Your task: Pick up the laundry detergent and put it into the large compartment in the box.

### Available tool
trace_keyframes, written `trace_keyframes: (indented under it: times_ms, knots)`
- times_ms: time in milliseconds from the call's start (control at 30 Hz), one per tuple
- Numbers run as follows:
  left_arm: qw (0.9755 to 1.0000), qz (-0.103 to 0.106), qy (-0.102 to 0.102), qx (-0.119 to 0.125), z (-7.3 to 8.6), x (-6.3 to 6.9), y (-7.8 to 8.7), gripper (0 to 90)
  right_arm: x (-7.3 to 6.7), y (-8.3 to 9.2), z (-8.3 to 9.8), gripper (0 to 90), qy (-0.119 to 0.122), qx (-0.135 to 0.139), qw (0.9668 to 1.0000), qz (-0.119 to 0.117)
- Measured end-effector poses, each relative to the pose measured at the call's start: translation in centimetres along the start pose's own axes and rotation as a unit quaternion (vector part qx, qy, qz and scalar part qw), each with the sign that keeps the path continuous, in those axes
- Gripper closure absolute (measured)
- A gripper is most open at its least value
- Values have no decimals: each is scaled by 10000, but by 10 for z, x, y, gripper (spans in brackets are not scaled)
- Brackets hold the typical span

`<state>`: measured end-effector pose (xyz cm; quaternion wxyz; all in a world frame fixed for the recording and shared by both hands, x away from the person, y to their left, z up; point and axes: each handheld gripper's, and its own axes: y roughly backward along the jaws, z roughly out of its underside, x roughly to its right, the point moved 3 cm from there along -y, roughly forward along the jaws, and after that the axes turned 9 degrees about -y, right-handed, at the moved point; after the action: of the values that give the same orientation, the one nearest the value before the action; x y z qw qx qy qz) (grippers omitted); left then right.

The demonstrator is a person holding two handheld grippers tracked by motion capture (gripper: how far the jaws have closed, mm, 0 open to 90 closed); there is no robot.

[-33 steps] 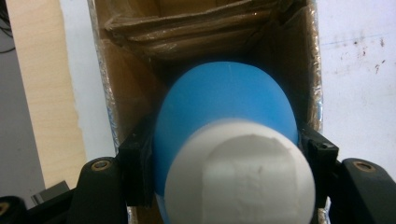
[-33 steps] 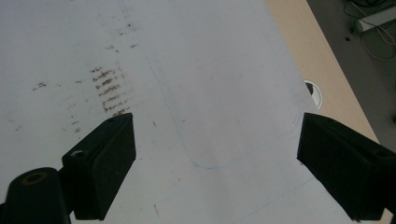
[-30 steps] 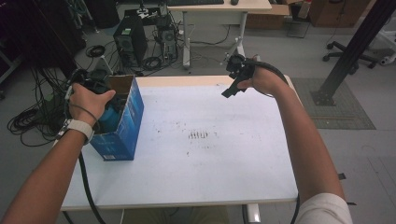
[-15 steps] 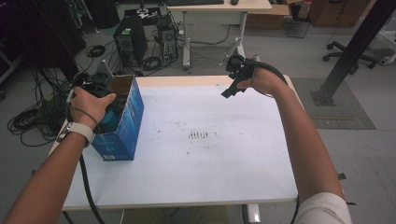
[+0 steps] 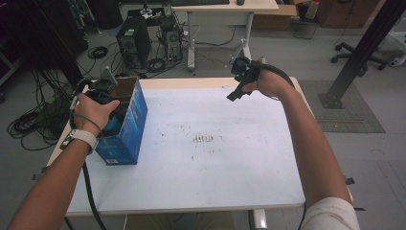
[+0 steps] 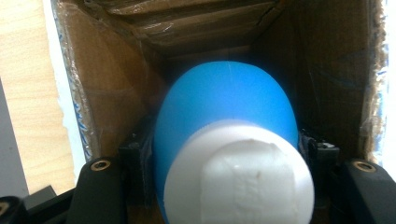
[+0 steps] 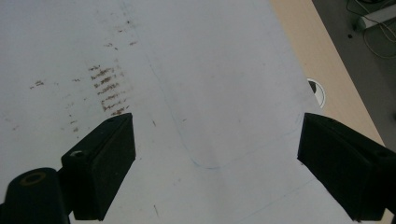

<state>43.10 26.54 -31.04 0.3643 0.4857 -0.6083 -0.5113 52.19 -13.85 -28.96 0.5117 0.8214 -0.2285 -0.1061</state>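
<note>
A blue box point(image 5: 128, 132) with brown cardboard inside point(image 6: 107, 88) stands open-topped at the table's left edge. My left gripper point(image 5: 106, 96) reaches down into it. In the left gripper view it point(image 6: 226, 149) is shut on a blue bottle point(image 6: 224, 98) with a white cap point(image 6: 238, 177), one black jaw pressing on each side. The bottle's blue body point(image 5: 115, 123) peeks out under the hand in the high view. My right gripper point(image 5: 238, 90) hangs above the table's far right part, open, with bare tabletop between its jaws point(image 7: 215, 158).
The white table point(image 5: 215, 167) has a patch of dark scuff marks point(image 5: 203, 139) near its middle. Its wooden far edge point(image 5: 191, 82) carries a cable hole point(image 7: 317, 91). Computer towers point(image 5: 131, 43), cables and a second desk stand on the floor behind.
</note>
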Motion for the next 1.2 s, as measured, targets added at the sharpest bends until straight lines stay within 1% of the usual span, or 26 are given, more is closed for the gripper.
trace_keyframes:
  times_ms: [700, 1200]
  knots:
    - [10000, 92, -7, -12, -2, -3, -2, 366, -1, -2, 0, 114, 11, -30, 10000, -11]
    - [10000, 91, -20, -16, -3, -6, -4, 322, -1, -2, 0, 113, 5, -46, 10000, -13]
